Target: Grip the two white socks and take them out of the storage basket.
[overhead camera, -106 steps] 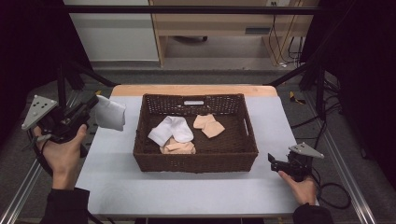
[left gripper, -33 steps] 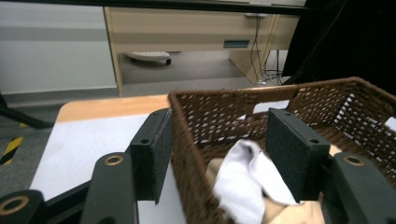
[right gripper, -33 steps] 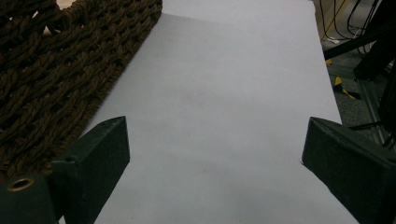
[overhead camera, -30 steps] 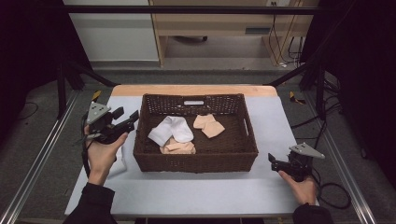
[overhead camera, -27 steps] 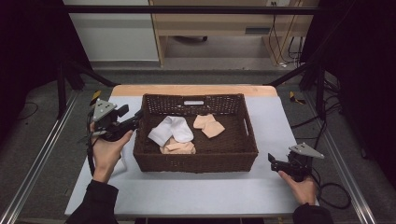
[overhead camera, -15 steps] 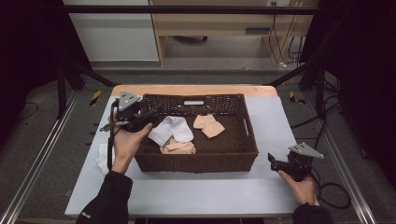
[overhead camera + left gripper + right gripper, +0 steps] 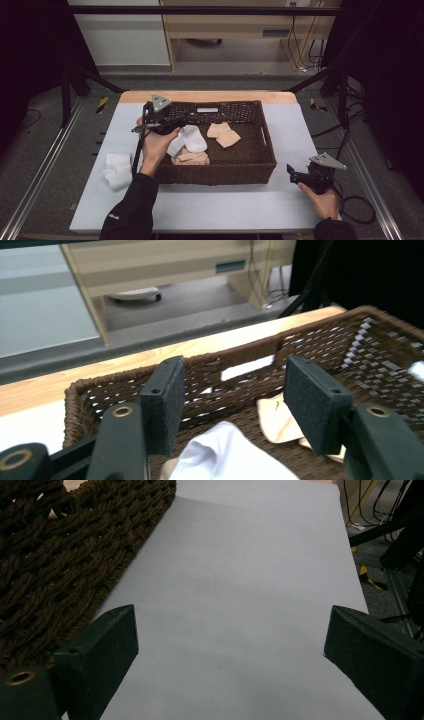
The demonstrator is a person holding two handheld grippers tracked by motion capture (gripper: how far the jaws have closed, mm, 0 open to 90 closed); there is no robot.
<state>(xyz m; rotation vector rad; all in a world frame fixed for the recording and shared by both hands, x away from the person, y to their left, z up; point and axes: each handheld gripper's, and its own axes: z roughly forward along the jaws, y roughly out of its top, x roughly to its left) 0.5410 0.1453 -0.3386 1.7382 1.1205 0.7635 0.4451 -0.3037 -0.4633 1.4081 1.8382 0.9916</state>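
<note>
1. Your left gripper (image 7: 172,125) hung over the left end of the wicker basket (image 7: 267,155), inside its rim, with the jaws spread wide and nothing between the pads (image 7: 162,402).
2. Straight below those jaws lay the white sock (image 7: 227,455), in the left half of the basket, touching neither pad as far as the left gripper view showed.
3. The basket's back wall stood close ahead of the jaws, and the left wall sat just beside your hand, so room there was tight; toward the basket's right half the floor lay open.
4. Your right gripper (image 7: 297,176) rested on the table (image 7: 225,210) near the basket's right front corner, jaws wide apart over bare sheet, holding nothing.
5. The strip of table between the basket's right wall and the table edge was free.
6. The basket was dark brown woven wicker, rectangular, with a thick braided rim and an open lattice in its walls.
7. Two beige socks (image 7: 223,134) lay flat and soft near the middle, a third beige one (image 7: 190,158) by the front wall, and another white sock (image 7: 118,170) sat crumpled on the table left of the basket.
8. The tabletop was a smooth pale sheet with a wooden strip (image 7: 210,96) along its far edge; beyond it stood a light wood cabinet (image 7: 235,25) on a grey floor.
</note>
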